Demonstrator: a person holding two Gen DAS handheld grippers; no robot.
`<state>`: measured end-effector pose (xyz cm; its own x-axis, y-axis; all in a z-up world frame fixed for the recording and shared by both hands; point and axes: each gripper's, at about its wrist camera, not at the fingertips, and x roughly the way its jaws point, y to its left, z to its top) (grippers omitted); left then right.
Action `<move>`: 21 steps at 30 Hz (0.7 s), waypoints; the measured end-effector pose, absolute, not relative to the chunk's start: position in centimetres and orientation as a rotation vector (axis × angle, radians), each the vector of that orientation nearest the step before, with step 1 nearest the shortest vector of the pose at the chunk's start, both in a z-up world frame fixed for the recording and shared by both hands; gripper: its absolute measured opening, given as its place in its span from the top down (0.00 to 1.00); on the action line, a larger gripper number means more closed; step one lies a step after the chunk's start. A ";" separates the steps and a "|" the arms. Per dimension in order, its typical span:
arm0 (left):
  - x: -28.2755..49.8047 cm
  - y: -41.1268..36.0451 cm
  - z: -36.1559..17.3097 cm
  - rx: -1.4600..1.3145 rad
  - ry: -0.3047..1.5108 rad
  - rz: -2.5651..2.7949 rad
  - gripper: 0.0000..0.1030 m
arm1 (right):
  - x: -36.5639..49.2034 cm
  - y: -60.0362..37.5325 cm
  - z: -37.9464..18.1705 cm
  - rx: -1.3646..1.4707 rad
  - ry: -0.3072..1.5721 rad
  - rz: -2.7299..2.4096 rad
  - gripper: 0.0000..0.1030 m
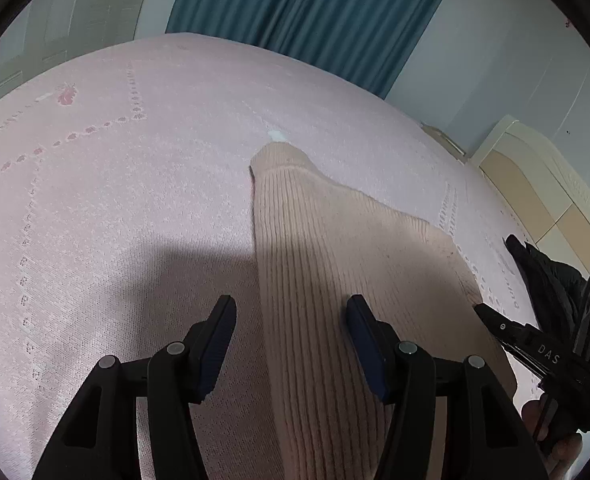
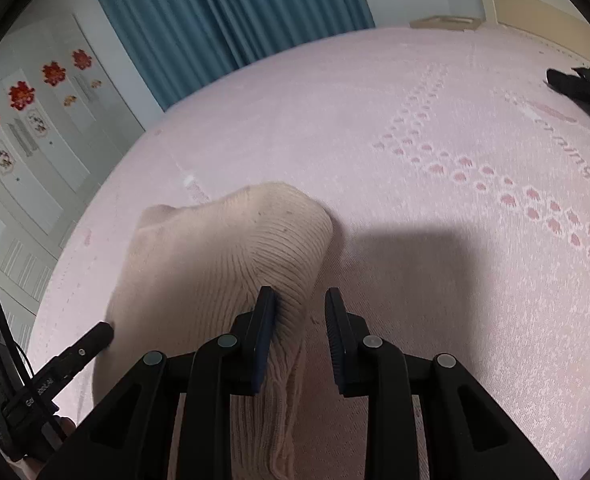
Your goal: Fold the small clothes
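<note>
Beige ribbed knitwear (image 1: 335,280), a small garment, lies on a pink bedspread (image 1: 115,200) patterned with rows of paw prints. No box, basket or other container shows in either view; the garment rests straight on the spread.

From the left wrist view, the left gripper (image 1: 291,320) hovers over the garment's near part with its jaws about half apart and gripping nothing; the left edge of the knit runs between them. The right gripper (image 2: 301,312) has its jaws parted a little, the garment's right edge lying between them, the left pad against the fabric and the right one clear of it. A dark cloth (image 2: 579,84) lies well apart at the bedspread's far right.
</note>
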<state>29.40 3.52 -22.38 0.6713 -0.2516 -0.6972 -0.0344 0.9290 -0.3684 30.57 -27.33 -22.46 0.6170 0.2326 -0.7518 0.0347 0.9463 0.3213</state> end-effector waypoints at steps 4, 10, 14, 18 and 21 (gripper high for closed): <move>29.2 3.7 -22.2 -0.378 0.823 -0.131 0.46 | 30.2 -27.7 -22.0 0.334 0.887 0.126 0.75; 28.9 4.4 -21.7 -0.411 0.791 -0.125 0.46 | 29.6 -28.5 -22.0 0.408 0.914 0.180 0.74; 29.2 5.0 -21.9 -0.428 0.803 -0.115 0.46 | 29.4 -28.5 -22.3 0.422 0.943 0.221 0.73; 29.4 5.5 -22.3 -0.465 0.816 -0.110 0.46 | 29.6 -27.8 -22.8 0.411 0.970 0.231 0.73; 29.4 5.4 -22.3 -0.455 0.817 -0.101 0.46 | 29.5 -27.7 -22.3 0.398 0.954 0.238 0.73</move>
<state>29.43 5.42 -22.34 0.6852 -0.2594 -0.6806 -0.0856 0.8993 -0.4290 29.46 -27.68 -22.30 0.5601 0.3685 -0.7419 -0.0227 0.9021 0.4309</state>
